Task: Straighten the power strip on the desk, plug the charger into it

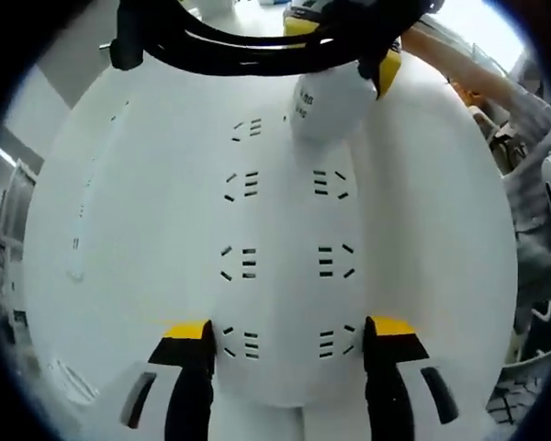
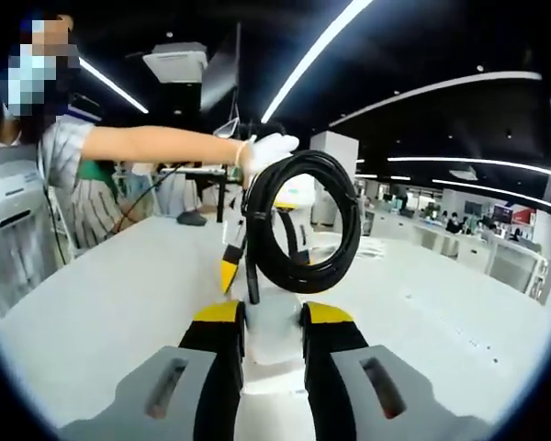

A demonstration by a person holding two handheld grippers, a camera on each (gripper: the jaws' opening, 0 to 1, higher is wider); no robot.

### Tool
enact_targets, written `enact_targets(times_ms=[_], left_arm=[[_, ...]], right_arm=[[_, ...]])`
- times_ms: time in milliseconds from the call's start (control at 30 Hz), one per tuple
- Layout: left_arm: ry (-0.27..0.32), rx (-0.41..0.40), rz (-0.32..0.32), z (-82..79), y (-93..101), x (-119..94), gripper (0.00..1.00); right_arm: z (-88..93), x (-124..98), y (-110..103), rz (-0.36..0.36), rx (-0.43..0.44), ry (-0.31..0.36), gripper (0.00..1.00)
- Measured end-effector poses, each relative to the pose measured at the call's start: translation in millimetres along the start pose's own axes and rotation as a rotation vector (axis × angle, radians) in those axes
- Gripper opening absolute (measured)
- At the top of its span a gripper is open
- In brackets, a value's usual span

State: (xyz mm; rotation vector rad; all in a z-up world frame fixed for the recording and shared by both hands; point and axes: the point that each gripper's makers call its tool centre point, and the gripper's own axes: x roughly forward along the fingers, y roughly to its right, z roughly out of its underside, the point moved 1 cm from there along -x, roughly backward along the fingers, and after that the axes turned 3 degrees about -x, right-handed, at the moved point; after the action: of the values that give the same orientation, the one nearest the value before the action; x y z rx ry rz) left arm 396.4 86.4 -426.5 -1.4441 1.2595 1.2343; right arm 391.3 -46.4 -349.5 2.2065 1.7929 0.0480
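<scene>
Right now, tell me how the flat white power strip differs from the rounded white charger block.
The flat white power strip is long and broad; the rounded white charger block is small and stubby. The power strip shows two columns of socket slots; the charger carries only grey print. The left gripper clamps the strip's near end; the right gripper holds the charger over its far end, beside a coiled black cable. Both are plain white.

1. The power strip (image 1: 285, 276) is white and long, with two columns of socket slots on its face. It stretches away from the near edge of the left gripper view.
2. The charger (image 1: 331, 101) is a white block with small grey print, sitting at the strip's far end, right column.
3. A coiled black cable (image 2: 303, 220) stands upright above the strip's far end.
</scene>
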Motion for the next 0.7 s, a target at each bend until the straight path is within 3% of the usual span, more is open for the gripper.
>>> enact_targets(times_ms=[500,600,700], left_arm=[[-0.041,0.001,0.000,0.6,7.1,3,0.65],[-0.037,0.001,0.001,0.8,6.4,3,0.65],[-0.031,0.000,0.002,0.7,4.7,3,0.65]], right_arm=[[1.8,0,-2,-0.003,-0.017,-0.088,0.25],[9.6,0,3,0.030,-0.072,-0.159,0.34],[8.3,2,0,0.025,-0.077,-0.156,0.51]])
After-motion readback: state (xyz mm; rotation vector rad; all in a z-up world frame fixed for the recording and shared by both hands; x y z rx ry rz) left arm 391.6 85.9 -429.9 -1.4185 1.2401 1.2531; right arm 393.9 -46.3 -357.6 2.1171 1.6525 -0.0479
